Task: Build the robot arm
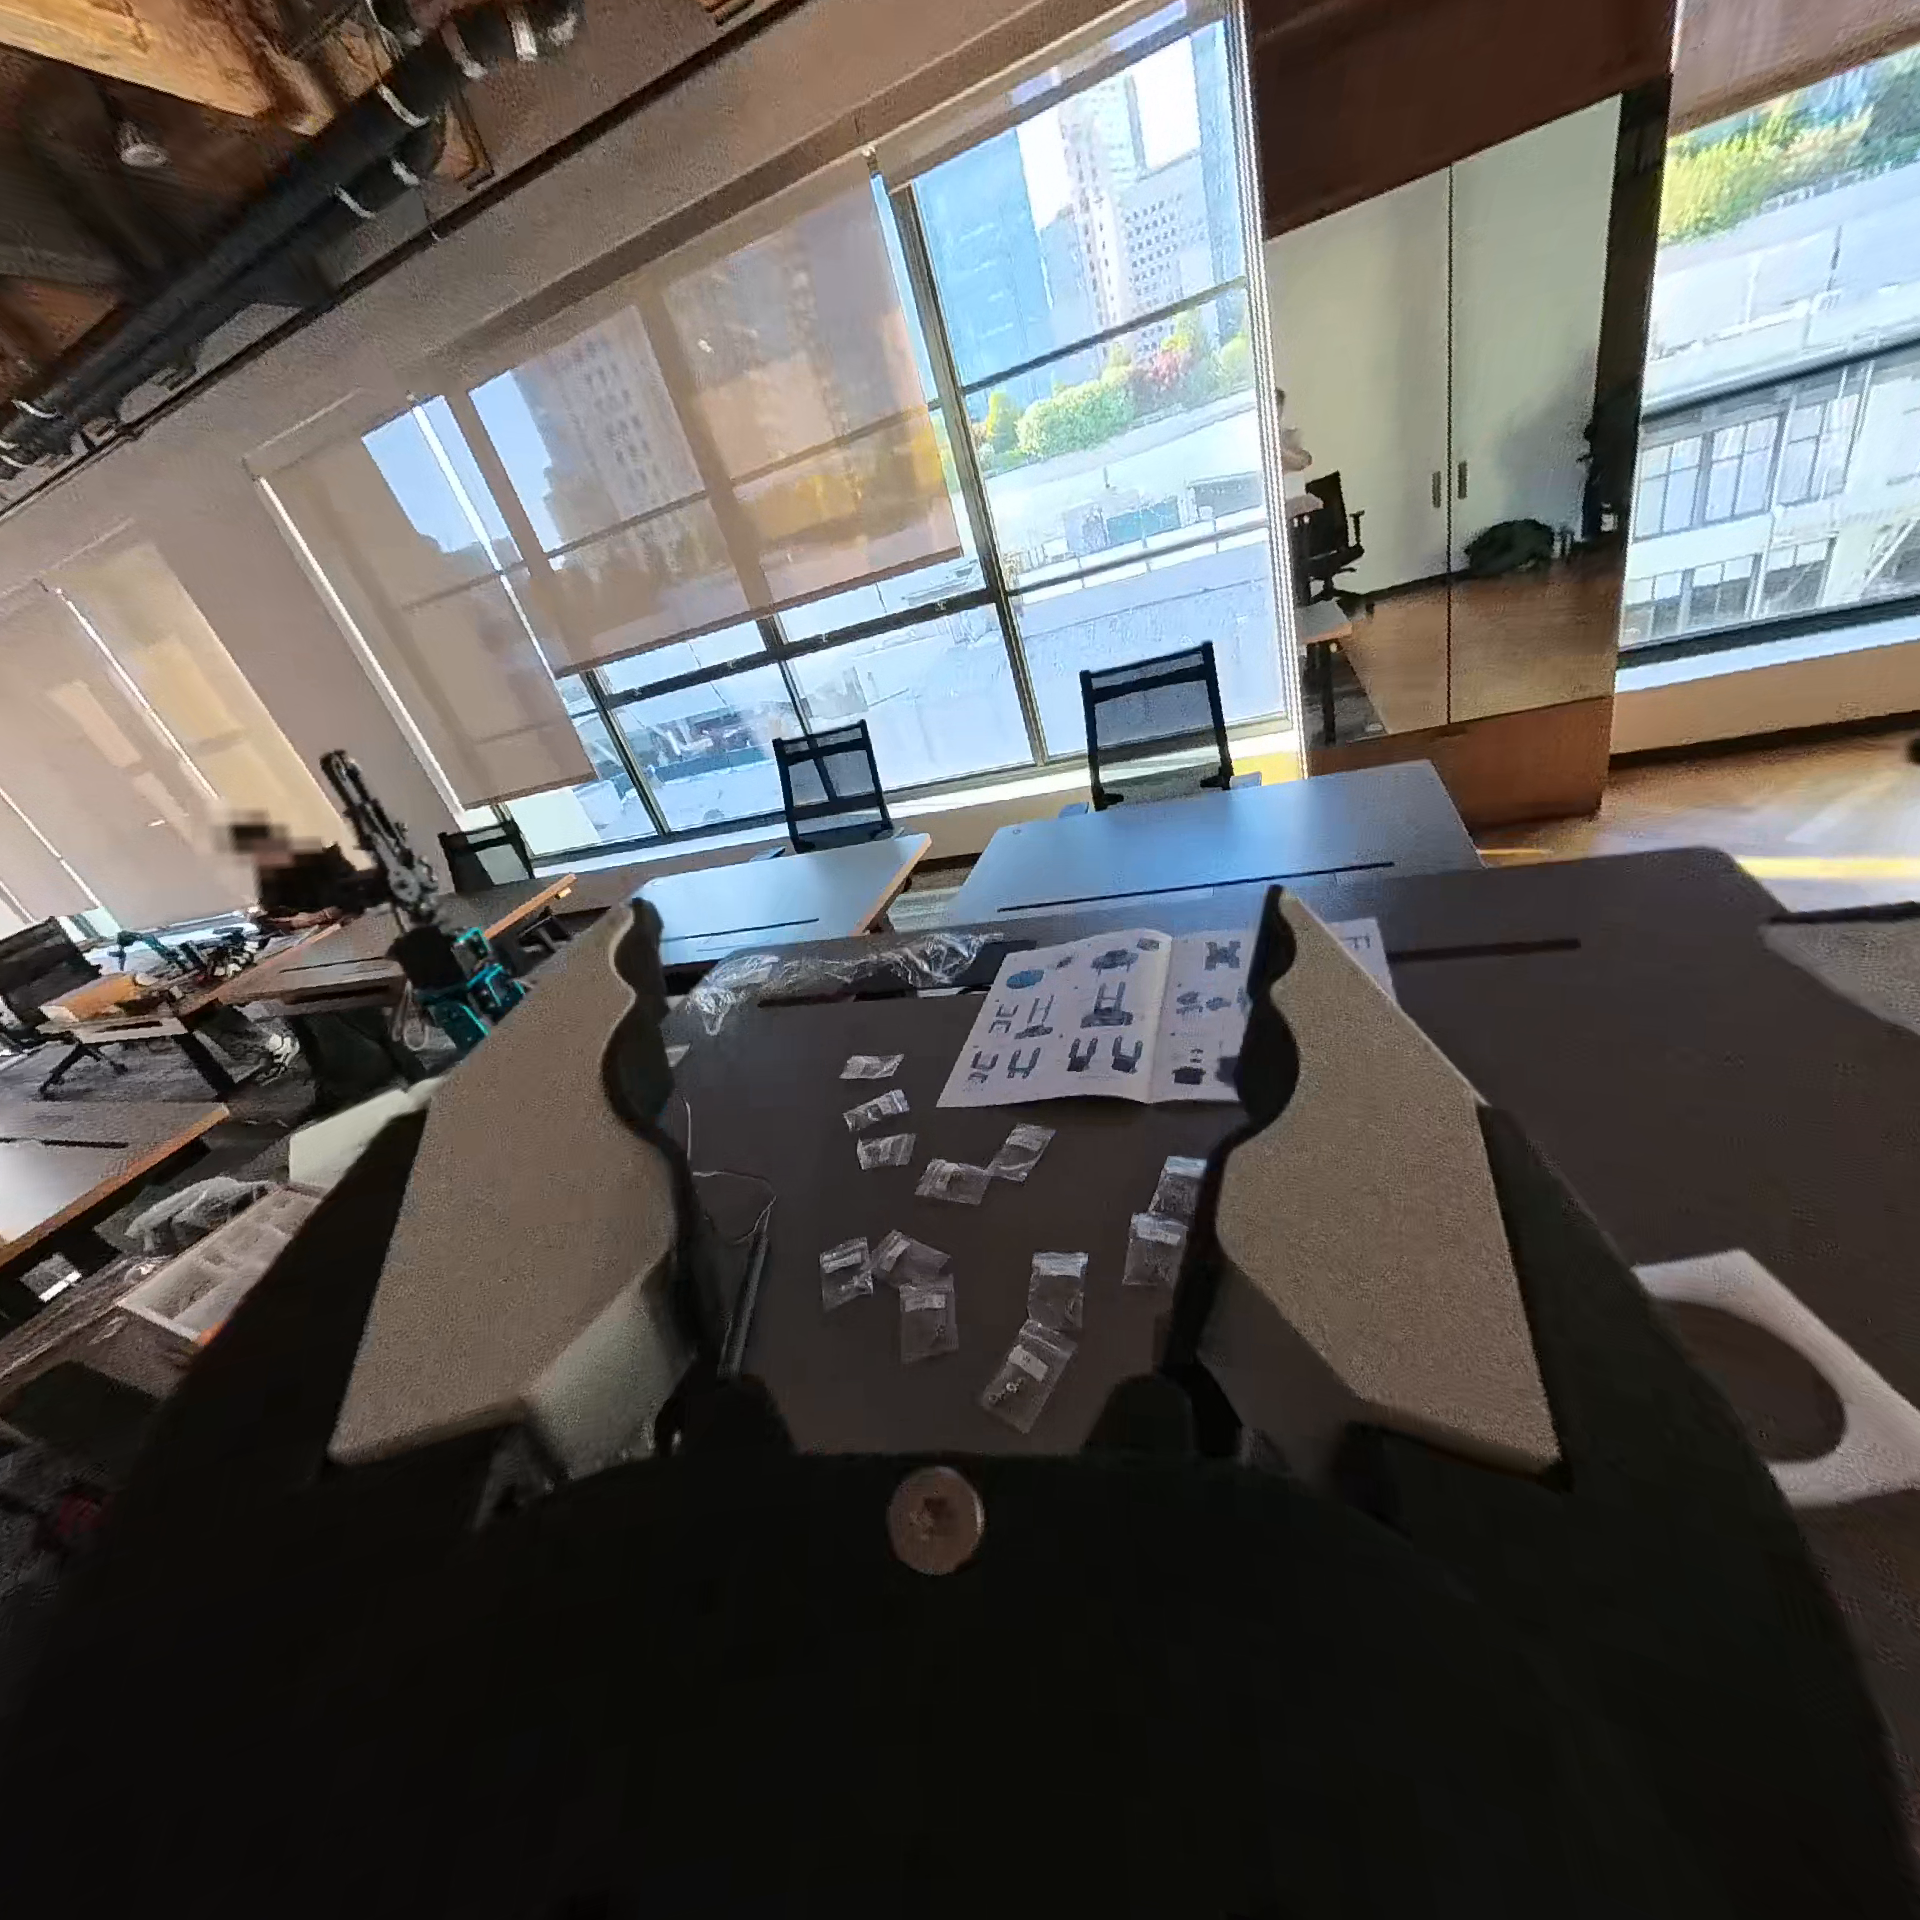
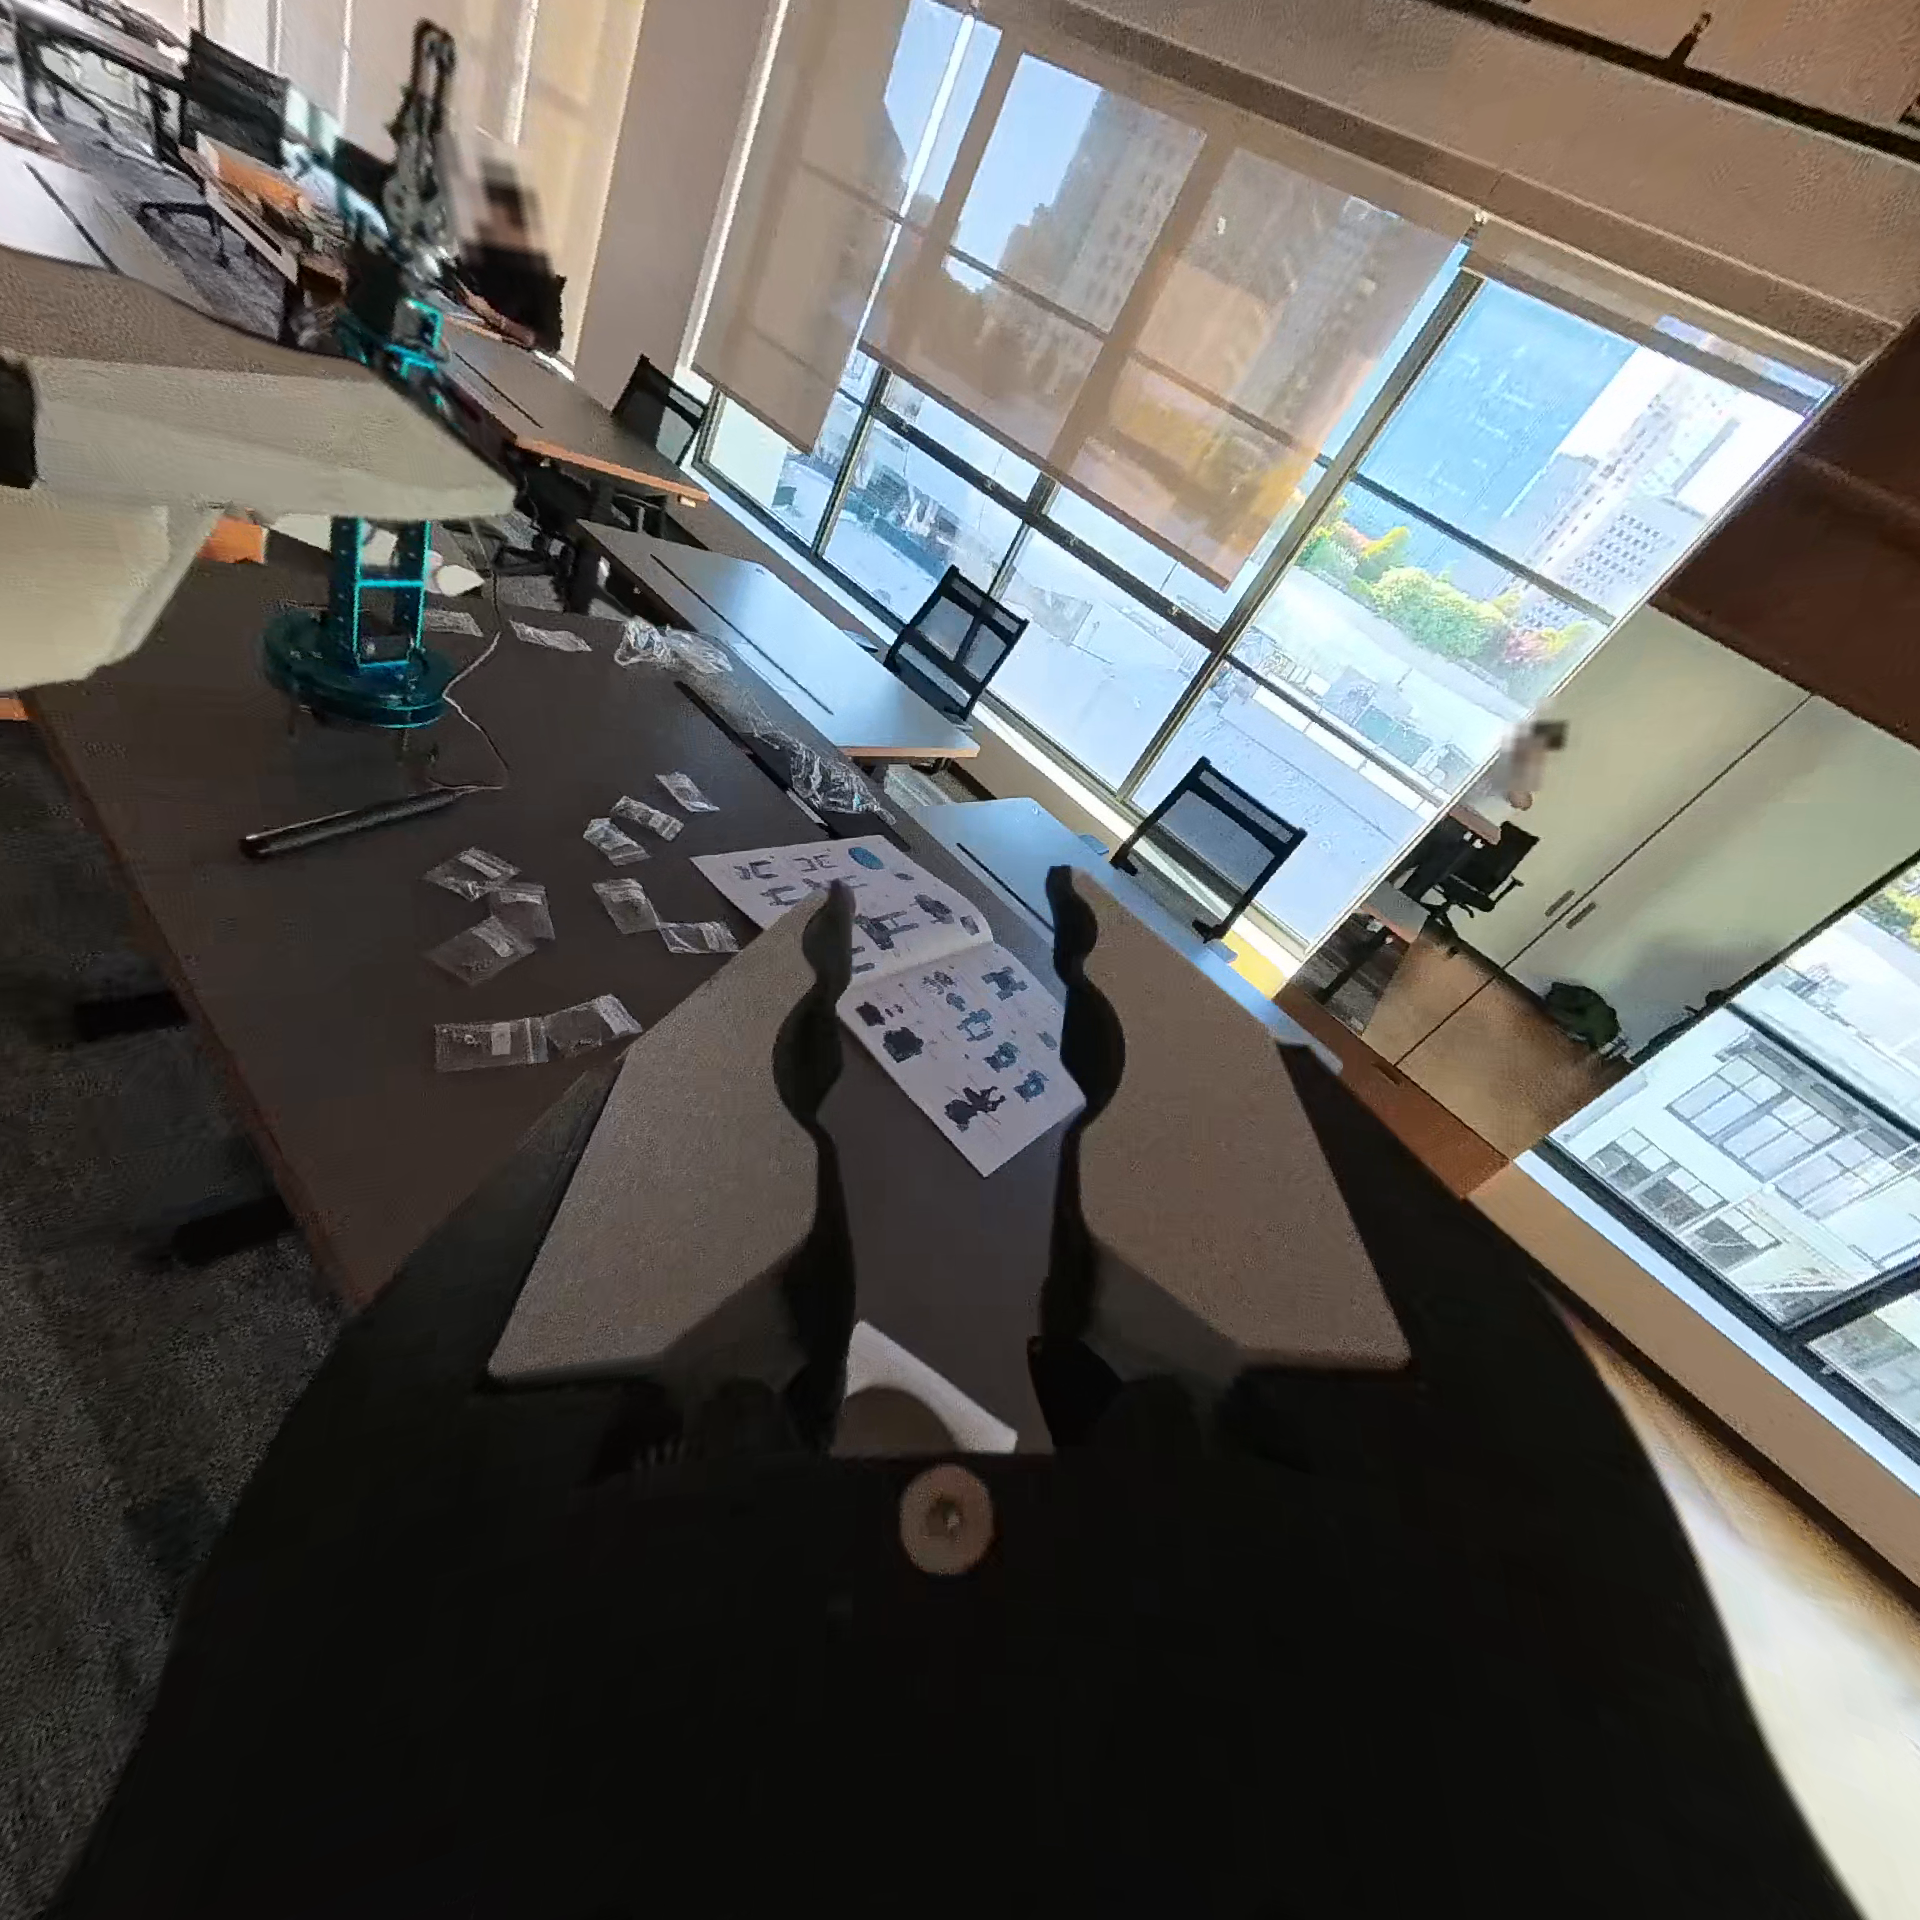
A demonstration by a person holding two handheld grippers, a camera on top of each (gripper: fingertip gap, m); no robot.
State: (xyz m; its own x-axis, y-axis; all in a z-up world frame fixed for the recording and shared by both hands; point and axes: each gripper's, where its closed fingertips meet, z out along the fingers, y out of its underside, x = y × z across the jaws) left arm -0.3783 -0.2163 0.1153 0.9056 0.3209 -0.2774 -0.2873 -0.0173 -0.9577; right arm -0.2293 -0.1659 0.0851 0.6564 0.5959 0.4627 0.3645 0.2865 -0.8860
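My left gripper [image 1: 961,940] is open and empty, held above a dark table [image 1: 1621,1091]. Between its fingers lie several small clear plastic bags [image 1: 928,1288] of parts and an open illustrated booklet [image 1: 1101,1023]. A dark pen-like tool [image 1: 750,1299] lies by its left finger. My right gripper [image 2: 951,904] is open with a narrower gap and empty, above the same table [image 2: 312,997], with the booklet [image 2: 935,1008] under its tips. The bags [image 2: 499,925], the pen-like tool [image 2: 353,819] and a teal robot arm kit [image 2: 364,634] lie to its left. The left gripper's finger [image 2: 239,447] shows at the upper left.
Crumpled clear wrapping [image 1: 831,966] lies at the table's far edge. A white foam piece [image 1: 1787,1382] sits at the right. More desks [image 1: 1216,852] and black chairs [image 1: 1153,717] stand before large windows. The teal robot arm kit [image 1: 457,987] is at the left. A person sits far left.
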